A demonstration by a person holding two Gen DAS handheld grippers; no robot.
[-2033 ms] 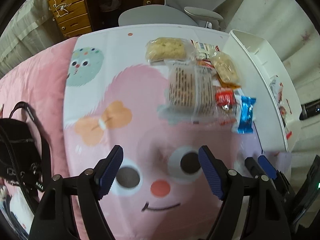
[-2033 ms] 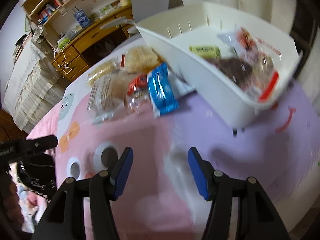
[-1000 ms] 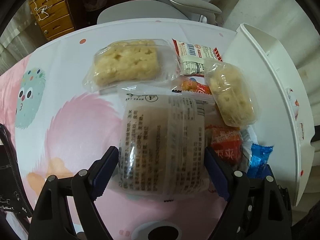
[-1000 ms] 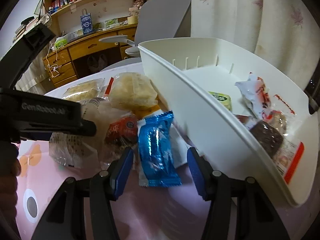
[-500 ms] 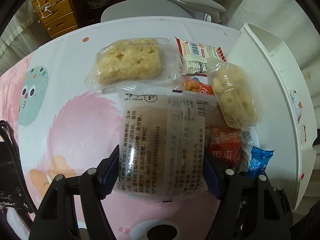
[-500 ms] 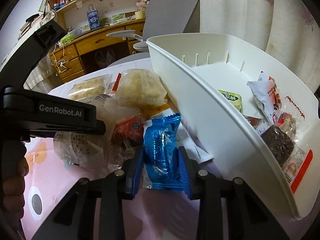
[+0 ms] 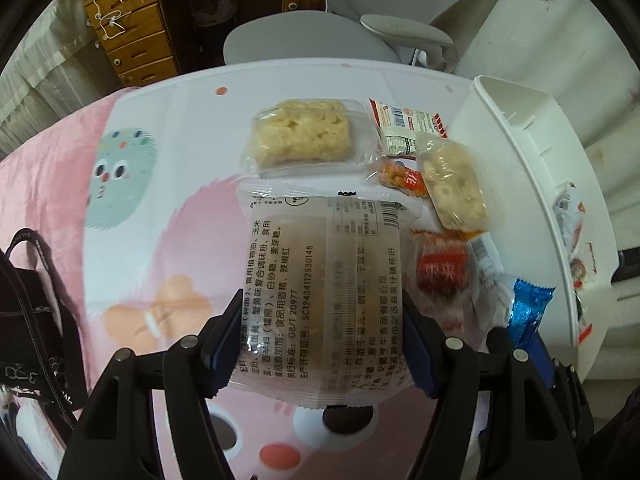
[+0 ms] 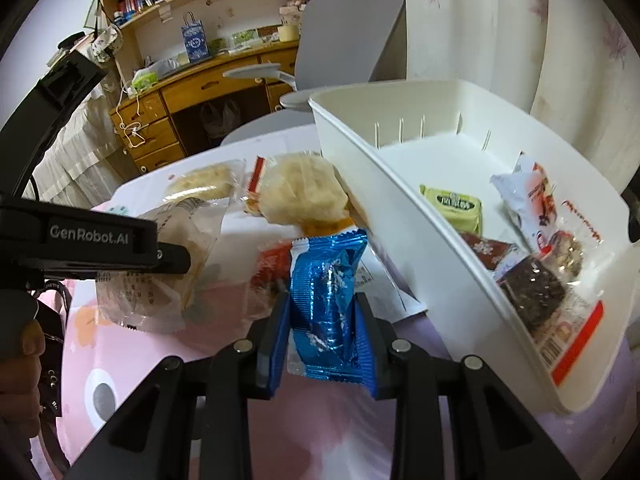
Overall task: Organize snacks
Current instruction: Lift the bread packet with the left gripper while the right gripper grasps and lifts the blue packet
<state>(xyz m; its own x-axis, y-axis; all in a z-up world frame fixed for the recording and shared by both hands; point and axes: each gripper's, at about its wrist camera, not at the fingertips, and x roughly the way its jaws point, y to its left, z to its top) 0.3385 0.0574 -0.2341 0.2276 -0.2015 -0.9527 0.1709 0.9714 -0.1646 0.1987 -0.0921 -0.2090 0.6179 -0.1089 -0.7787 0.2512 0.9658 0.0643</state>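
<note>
My left gripper [image 7: 320,320] points steeply down and its jaws are closing on a large clear snack packet [image 7: 320,272] with printed text; the pads press its sides and it hangs above the cartoon tablecloth [image 7: 160,208]. In the right wrist view my right gripper [image 8: 323,312] has its jaws closing on a blue foil packet [image 8: 326,280], pinched between the pads and raised off the cloth. The white bin [image 8: 400,184] stands just to the right of it. The blue packet [image 7: 528,312] also shows at the lower right of the left wrist view.
On the cloth lie a rice-cake pack [image 7: 300,136], a round pastry pack [image 7: 452,184], a red packet [image 7: 442,268] and a red-and-white sachet [image 7: 404,128]. The bin holds several snacks, including a green packet [image 8: 452,204]. A grey chair [image 7: 360,20] stands behind; a black bag [image 7: 36,300] lies left.
Both grippers have come down over the snack pile and closed, the left on the large clear packet, the right on the blue packet. Both packets have risen off the cloth.
</note>
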